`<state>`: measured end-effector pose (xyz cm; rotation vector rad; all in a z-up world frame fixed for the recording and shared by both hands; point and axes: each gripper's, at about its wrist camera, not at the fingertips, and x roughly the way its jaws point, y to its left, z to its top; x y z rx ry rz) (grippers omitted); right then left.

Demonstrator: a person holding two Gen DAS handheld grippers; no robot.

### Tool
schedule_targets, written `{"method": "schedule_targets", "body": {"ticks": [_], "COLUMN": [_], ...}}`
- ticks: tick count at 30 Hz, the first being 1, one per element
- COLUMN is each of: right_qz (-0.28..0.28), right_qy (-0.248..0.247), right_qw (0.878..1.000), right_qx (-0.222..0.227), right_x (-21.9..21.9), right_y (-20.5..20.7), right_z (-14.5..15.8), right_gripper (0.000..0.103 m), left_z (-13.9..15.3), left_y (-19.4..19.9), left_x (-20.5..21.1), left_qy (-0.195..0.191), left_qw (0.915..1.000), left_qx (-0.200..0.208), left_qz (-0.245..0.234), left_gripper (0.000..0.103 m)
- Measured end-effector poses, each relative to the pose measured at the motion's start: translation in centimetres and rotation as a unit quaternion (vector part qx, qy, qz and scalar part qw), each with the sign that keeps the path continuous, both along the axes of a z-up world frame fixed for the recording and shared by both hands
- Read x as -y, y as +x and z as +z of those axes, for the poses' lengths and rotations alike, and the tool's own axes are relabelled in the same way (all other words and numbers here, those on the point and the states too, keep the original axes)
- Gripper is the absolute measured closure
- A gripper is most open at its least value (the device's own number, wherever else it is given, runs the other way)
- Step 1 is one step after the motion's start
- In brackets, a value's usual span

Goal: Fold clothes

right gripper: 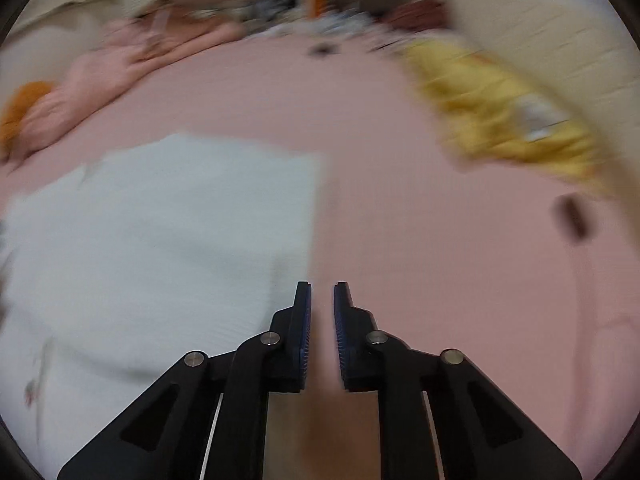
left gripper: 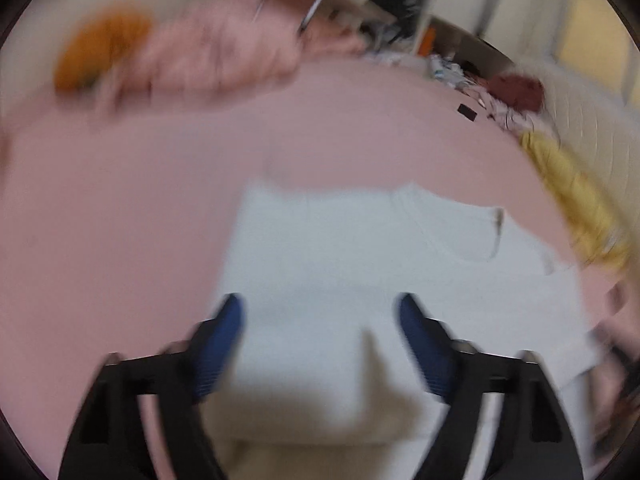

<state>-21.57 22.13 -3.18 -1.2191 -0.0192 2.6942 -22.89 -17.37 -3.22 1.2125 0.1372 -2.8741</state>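
White shirt [left gripper: 360, 280] flat on pink bedsheet [left gripper: 120, 220], neckline end toward yellow cloth [left gripper: 572, 196] – left gripper [left gripper: 320, 312] wide open above it, empty; right gripper [right gripper: 322, 292] nearly closed, empty, just beside shirt's edge.

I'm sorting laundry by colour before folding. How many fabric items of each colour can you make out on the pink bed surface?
White: 1, the white garment spread flat
Yellow: 1, the yellow garment at the edge
Pink: 1, the pink bundle at the far side
Orange: 1, the orange item beside it
Total: 4. The blurred heap further back cannot be counted.
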Motion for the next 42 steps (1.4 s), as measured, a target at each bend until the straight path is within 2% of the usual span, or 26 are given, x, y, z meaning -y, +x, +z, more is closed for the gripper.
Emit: {"method": "schedule_targets", "body": {"ticks": [1, 2, 4, 5, 7, 9, 11, 12, 13, 14, 15, 17, 19, 21, 23, 24, 25, 26, 27, 28, 30, 32, 36, 38, 40, 42], "right_qz": [0.000, 0.016, 0.064, 0.095, 0.119, 0.120, 0.117, 0.101, 0.062, 0.007, -0.020, -0.026, 0.013, 0.086, 0.154, 0.143, 0.123, 0.103, 0.072, 0.039, -0.005, -0.001, 0.017, 0.033, 0.044, 0.044], "right_qy": [-0.012, -0.025, -0.020, -0.013, -0.022, -0.042, -0.084, -0.101, -0.094, -0.059, -0.043, -0.069, -0.078, -0.068, -0.041, -0.022, -0.026, -0.066, -0.061, -0.042, -0.021, -0.048, -0.083, -0.096, -0.096, -0.070], "right_qw": [1.000, 0.999, 0.998, 0.995, 0.993, 0.990, 0.988, 0.988, 0.993, 0.997, 0.999, 0.997, 0.997, 0.994, 0.987, 0.988, 0.990, 0.991, 0.995, 0.997, 0.999, 0.998, 0.996, 0.993, 0.993, 0.993], "right_qx": [-0.017, -0.023, -0.009, -0.003, 0.017, 0.060, 0.057, 0.051, 0.047, 0.039, 0.026, 0.003, 0.001, -0.003, 0.023, 0.047, 0.062, 0.044, 0.044, 0.049, 0.047, 0.037, 0.042, 0.053, 0.062, 0.088], "right_x": [0.1, 0.5, 2.9, 4.5, 5.8, 5.1, 2.1, 0.7, -0.6, -2.0, -2.8, -3.7, -1.8, 2.2, 5.8, 6.3, 5.7, 4.1, 3.2, 2.4, 0.7, -0.4, 0.8, 3.1, 5.6, 8.0], "right_y": [-0.6, -1.6, -5.0, -6.9, -8.9, -10.7, -11.3, -11.0, -10.5, -9.7, -8.7, -5.6, -3.1, -1.0, 0.0, -0.2, -0.1, 0.6, 1.1, 1.6, 3.6, 6.5, 12.1, 15.4, 18.0, 20.5], "right_z": [1.0, 1.7, 1.9, 1.6, 0.3, -2.2, -3.2, -2.9, -2.4, -1.6, -0.8, 0.9, 1.8, 1.8, -0.1, -1.5, -2.6, -2.8, -2.6, -2.1, -0.4, 1.7, 4.7, 5.3, 5.0, 3.9], "right_gripper": [0.089, 0.089, 0.089, 0.089, 0.089, 0.089, 0.076, 0.076, 0.076, 0.074, 0.074, 0.074, 0.074, 0.074, 0.073, 0.073, 0.073, 0.074, 0.072, 0.064, 0.064, 0.064, 0.059, 0.042, 0.039, 0.039], "left_z": [0.5, 0.7, 0.3, -0.3, -2.2, -4.6, -4.6, -4.0, -3.3, -2.5, -1.6, -0.5, -0.3, -1.4, -3.6, -4.7, -4.8, -4.4, -3.6, -2.7, 0.0, 2.1, 3.7, 3.3, 2.4, 1.1], "left_y": [-0.5, -1.5, -3.8, -5.0, -7.1, -8.6, -8.7, -8.4, -7.9, -7.1, -5.9, -3.6, -1.0, 0.9, 0.9, 0.9, 0.8, 0.8, 0.9, 1.3, 3.2, 5.5, 11.1, 14.2, 17.0, 20.0], "left_x": [-0.9, -2.0, -3.2, -3.6, -3.3, -1.7, -0.4, 0.3, 1.0, 1.8, 2.4, 2.8, 2.1, 0.9, 0.7, 1.1, 1.6, 2.0, 2.3, 2.6, 3.2, 4.0, 3.6, 1.6, -1.3, -4.5], "left_qy": [-0.018, -0.014, 0.037, 0.054, 0.055, 0.061, 0.064, 0.058, 0.058, 0.057, 0.052, 0.036, 0.047, 0.065, 0.047, 0.046, 0.050, 0.051, 0.045, 0.038, 0.000, -0.002, 0.051, 0.056, 0.033, -0.015], "left_qw": [0.9997, 0.9992, 0.9970, 0.9957, 0.9955, 0.9922, 0.9928, 0.9938, 0.9943, 0.9949, 0.9958, 0.9969, 0.9970, 0.9950, 0.9932, 0.9916, 0.9912, 0.9911, 0.9909, 0.9913, 0.9938, 0.9949, 0.9913, 0.9884, 0.9877, 0.9865], "left_qx": [-0.009, -0.008, 0.017, 0.031, 0.064, 0.108, 0.102, 0.095, 0.088, 0.080, 0.068, 0.063, 0.061, 0.067, 0.102, 0.118, 0.120, 0.121, 0.126, 0.125, 0.109, 0.097, 0.120, 0.141, 0.153, 0.161], "left_qz": [-0.014, -0.036, -0.066, -0.068, -0.044, -0.010, -0.007, 0.001, 0.013, 0.023, 0.032, 0.030, -0.002, -0.035, -0.030, -0.024, -0.023, -0.021, -0.016, -0.009, 0.018, 0.028, 0.015, 0.006, -0.010, -0.023], "left_gripper": [0.005, 0.005, 0.005, 0.005, 0.005, 0.006, 0.006, 0.006, 0.006, 0.006, 0.006, 0.006, 0.006, 0.006, 0.006, 0.007, 0.010, 0.017, 0.019, 0.019, 0.018, 0.014, 0.012, 0.011, 0.009, 0.008]}}
